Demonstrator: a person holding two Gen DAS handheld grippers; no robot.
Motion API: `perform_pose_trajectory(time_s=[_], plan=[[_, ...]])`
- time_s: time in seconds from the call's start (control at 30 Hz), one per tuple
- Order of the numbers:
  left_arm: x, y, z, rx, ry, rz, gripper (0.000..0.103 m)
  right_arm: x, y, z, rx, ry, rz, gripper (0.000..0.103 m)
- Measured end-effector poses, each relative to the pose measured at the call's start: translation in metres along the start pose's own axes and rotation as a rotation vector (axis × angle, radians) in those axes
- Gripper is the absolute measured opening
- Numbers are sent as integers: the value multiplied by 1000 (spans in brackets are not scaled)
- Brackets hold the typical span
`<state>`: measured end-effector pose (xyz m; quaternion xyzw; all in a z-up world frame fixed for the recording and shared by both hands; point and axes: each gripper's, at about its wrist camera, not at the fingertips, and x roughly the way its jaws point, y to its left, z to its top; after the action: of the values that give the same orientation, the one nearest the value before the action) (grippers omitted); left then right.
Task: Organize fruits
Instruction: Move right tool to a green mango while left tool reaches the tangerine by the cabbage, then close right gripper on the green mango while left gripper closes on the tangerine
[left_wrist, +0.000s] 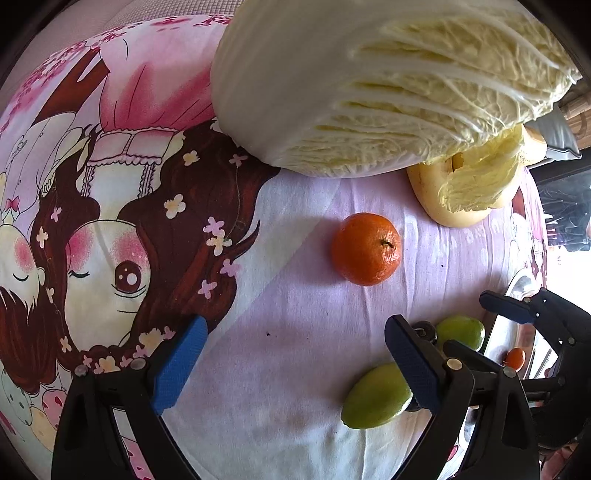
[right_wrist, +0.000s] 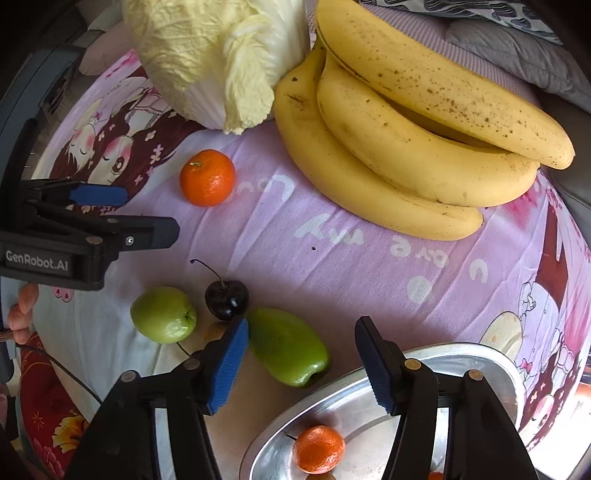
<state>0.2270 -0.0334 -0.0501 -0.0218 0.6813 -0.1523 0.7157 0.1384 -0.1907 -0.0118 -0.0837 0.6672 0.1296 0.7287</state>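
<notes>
On a pink cartoon-print cloth (right_wrist: 332, 236), fruit is seen spread for sorting: a loose mandarin (left_wrist: 366, 248) near the middle, a bunch of bananas (right_wrist: 413, 147) beside a napa cabbage (left_wrist: 369, 85), two green fruits (right_wrist: 164, 314) (right_wrist: 288, 347) and a dark cherry (right_wrist: 226, 300) just beside them. One mandarin (right_wrist: 319, 448) is already lodged in the metal tray (right_wrist: 491, 365), evidently the collecting place. The left gripper (left_wrist: 295, 365) is held steeply downward, jaws spread and empty, the loose mandarin lying ahead of it as the likely next pick. The right gripper (right_wrist: 306, 365) is pointed straight down over the tray's edge, jaws parted about halfway with nothing pressed between the pads, the longer green fruit just beside its left finger.
</notes>
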Motion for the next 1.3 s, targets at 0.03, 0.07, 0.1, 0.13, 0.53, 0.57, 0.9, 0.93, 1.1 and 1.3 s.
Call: perform_pose_trajectory(time_s=[0.03,0.07,0.1,0.13,0.53,0.57,0.9,0.93,1.1,1.3], plan=[[-1,1,0,-6,0,-2,97,1,3,0,-12,4,4,61],[1,2,-1,-12,1,-2,97,2,5,0,-26,8,8,60],[2,3,-1,-14,3,-3,97,4,8,-1,-40,14,11,59],[1,2,-1,-13,3,-3,97,12,15,2,-52,18,6,56],[2,-5,9,-24,-9,-8,97,28,18,2,-46,20,3,41],[0,-7,10,-22,-13,-7,97,28,15,3,-28,10,2,41],[-3,-34,33,-8,-60,11,79,35,-13,7,180,-56,74,41],[-2,-36,35,-12,-67,15,77,35,-15,8,190,-62,75,41],[0,-44,43,-29,-90,3,68,37,-11,6,194,-85,55,41],[5,-46,45,-55,-124,8,63,24,2,4,170,-98,-23,41]])
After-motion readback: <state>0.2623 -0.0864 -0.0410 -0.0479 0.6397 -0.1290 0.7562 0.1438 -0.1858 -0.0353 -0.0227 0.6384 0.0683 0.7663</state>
